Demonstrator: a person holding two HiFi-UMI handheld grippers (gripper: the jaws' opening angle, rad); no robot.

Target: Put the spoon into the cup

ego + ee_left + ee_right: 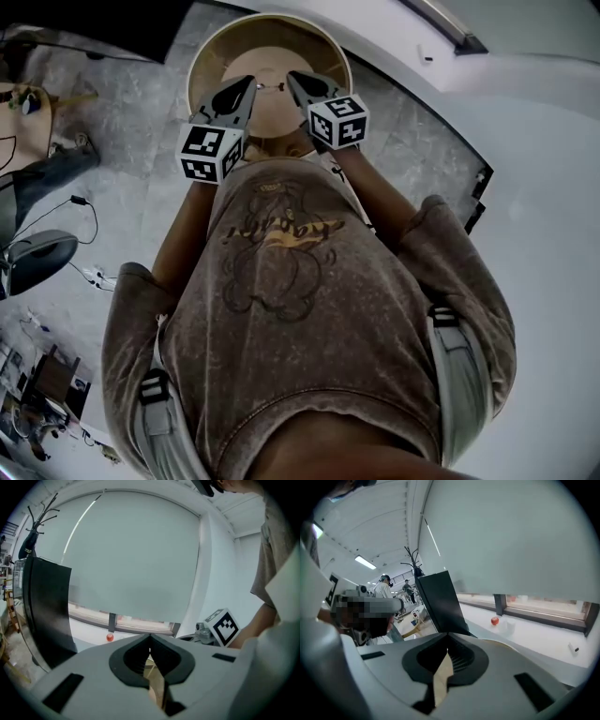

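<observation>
The left tongs [247,82] and right tongs [292,77] were both squeezed shut, holding nothing, over the round tan counter [212,52]. No spoon showed; best to find it first.

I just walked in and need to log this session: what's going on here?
A person stands at a round table, holding a gripper in each hand above it, side by side. The left gripper and the right gripper both have their jaws together with nothing between them. No spoon or cup shows in any view, so nothing is being handled.
</observation>
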